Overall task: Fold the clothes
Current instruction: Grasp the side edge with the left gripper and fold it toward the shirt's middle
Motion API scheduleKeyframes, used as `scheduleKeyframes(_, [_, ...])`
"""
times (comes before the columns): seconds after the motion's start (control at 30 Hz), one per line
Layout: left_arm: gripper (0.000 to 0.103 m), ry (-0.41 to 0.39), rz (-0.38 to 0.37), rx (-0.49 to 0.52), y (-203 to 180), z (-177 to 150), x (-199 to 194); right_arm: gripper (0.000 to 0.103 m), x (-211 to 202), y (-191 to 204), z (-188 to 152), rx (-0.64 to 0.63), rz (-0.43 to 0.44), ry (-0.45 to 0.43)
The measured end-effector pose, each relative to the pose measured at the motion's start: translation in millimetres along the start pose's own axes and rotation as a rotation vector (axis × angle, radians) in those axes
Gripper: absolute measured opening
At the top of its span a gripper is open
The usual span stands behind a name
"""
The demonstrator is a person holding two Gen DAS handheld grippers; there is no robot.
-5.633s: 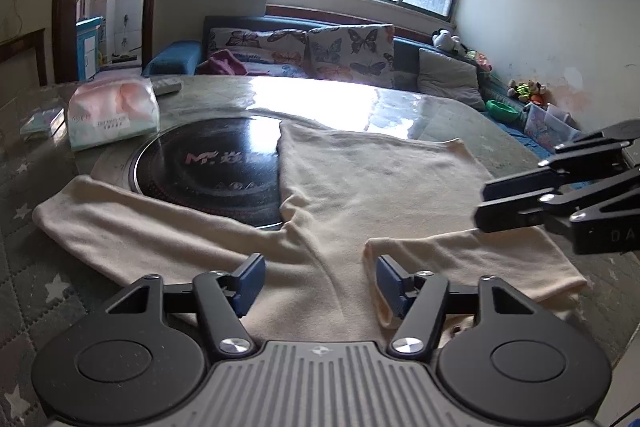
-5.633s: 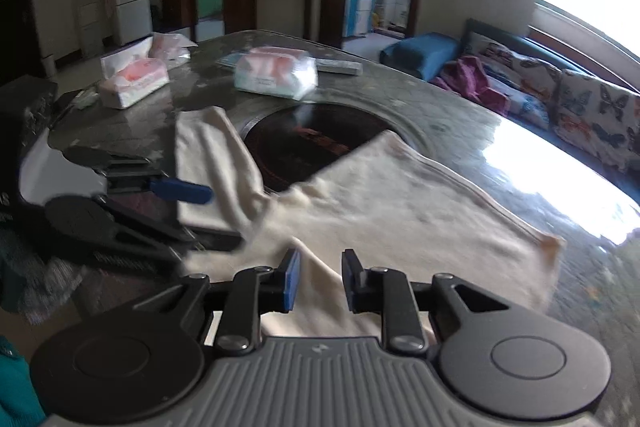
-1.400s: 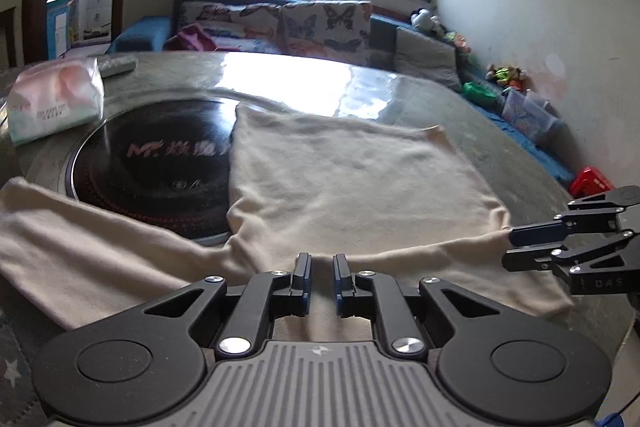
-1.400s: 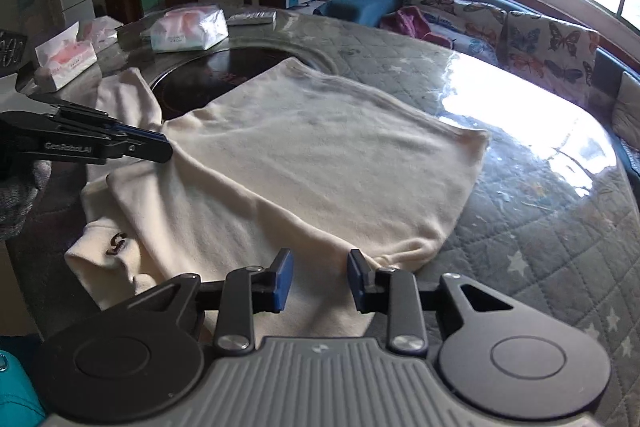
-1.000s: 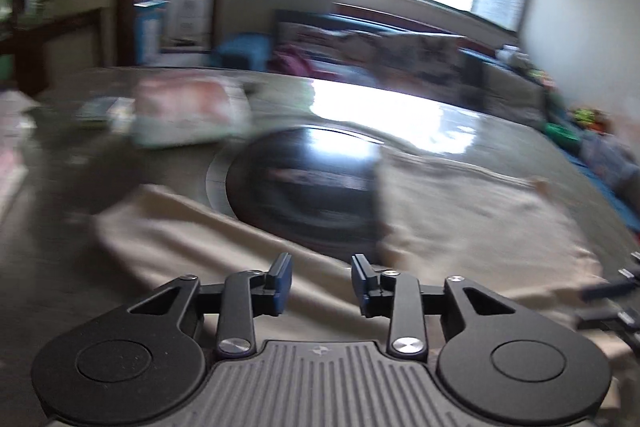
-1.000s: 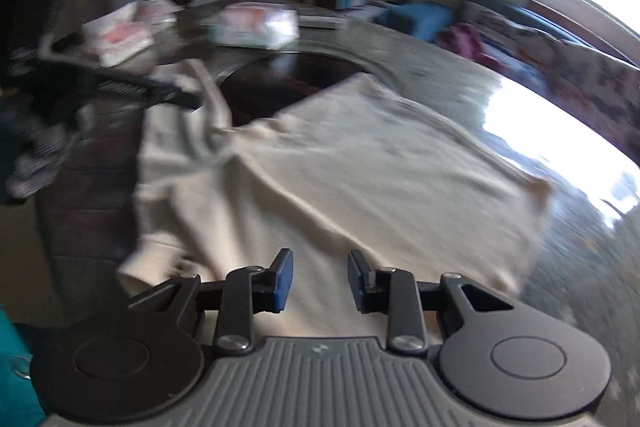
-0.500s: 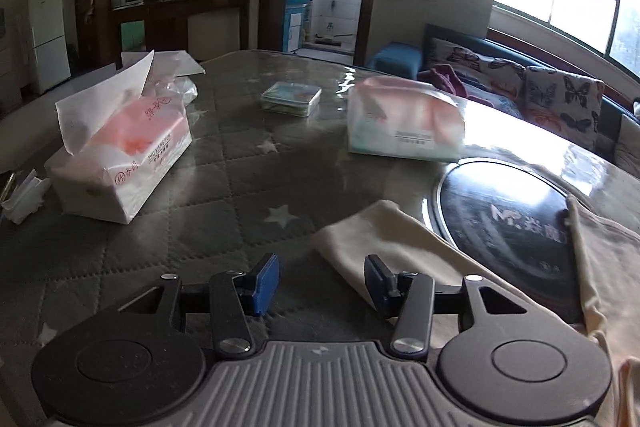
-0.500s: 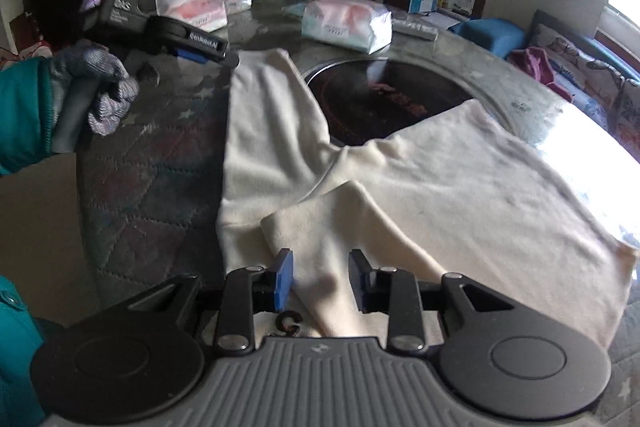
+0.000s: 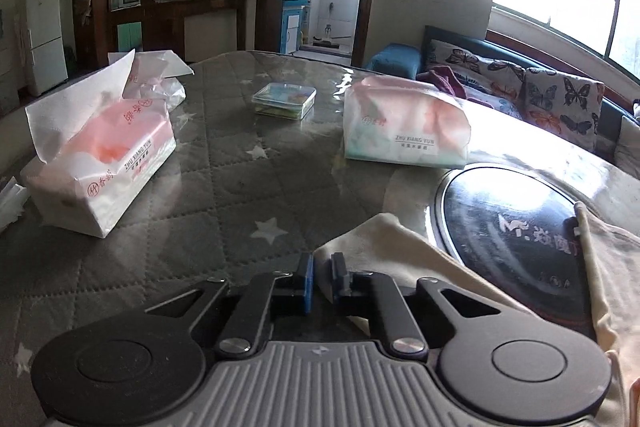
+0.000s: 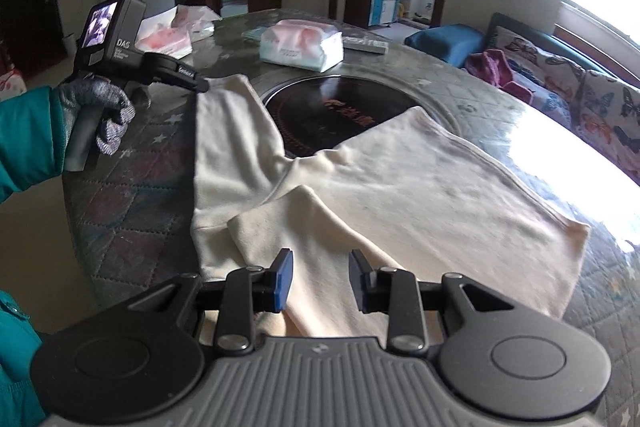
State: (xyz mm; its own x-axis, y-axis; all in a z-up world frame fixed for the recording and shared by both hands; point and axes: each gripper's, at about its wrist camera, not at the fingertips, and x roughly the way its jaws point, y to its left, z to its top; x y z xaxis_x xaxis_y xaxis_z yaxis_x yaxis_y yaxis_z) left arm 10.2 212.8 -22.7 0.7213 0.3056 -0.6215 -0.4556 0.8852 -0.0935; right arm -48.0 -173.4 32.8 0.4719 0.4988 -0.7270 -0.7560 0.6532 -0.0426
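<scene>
Sweater [image 10: 400,187] collar behind right tongs [image 10: 320,281]

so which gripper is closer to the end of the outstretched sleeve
Left. The left gripper has just closed its jaws on the end of the outstretched sleeve. The right gripper hangs open over the folded-in sleeve, at the near side of the sweater.

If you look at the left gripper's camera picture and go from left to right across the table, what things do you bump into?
Open tissue pack → small clear plastic box → closed tissue pack → round black cooktop.
</scene>
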Motion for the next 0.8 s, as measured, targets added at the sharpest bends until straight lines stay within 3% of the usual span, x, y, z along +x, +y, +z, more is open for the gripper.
scheduleKeyframes(0.07, [0.005, -0.008, -0.032, -0.014, -4, 2, -7, 0.03, -4, -4, -3, 0.017, -0.011, -0.008])
scheduleKeyframes(0.2, [0.005, -0.043, -0.163, -0.019, -24, 9, -37, 0.03, -16, -16, -11, 0.066, -0.046, -0.026])
scheduleKeyframes(0.5, [0.005, -0.076, -0.552, 0.098, -115, 10, -119, 0.03, -46, -45, -41, 0.177, -0.143, -0.066])
scheduleKeyframes(0.63, [0.005, -0.049, -0.693, 0.164, -158, -4, -143, 0.03, -59, -57, -58, 0.226, -0.175, -0.073])
scheduleKeyframes(0.8, [0.005, 0.009, -0.809, 0.27, -206, -37, -155, 0.03, -71, -66, -75, 0.261, -0.201, -0.078])
